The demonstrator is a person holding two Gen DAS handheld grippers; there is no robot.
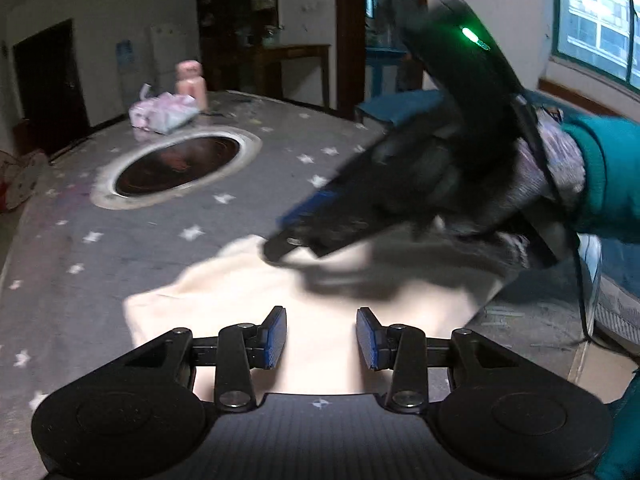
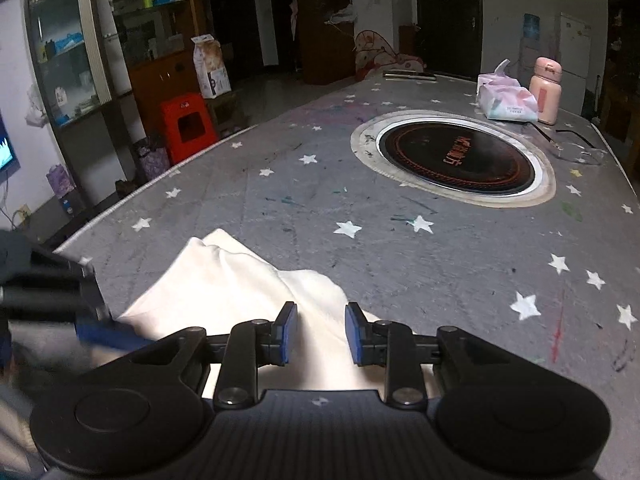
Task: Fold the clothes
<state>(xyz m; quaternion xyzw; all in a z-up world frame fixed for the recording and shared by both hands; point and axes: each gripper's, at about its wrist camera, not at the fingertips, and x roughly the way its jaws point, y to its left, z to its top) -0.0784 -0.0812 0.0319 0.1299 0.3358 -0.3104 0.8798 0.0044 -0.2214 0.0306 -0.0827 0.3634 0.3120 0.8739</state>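
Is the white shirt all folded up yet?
Not yet. The cream garment lies bunched and rumpled on the star-patterned table, so no neat fold shows. Both the left gripper and right gripper hover open above it, gripping nothing. Still left: grab an edge, fold, and smooth.
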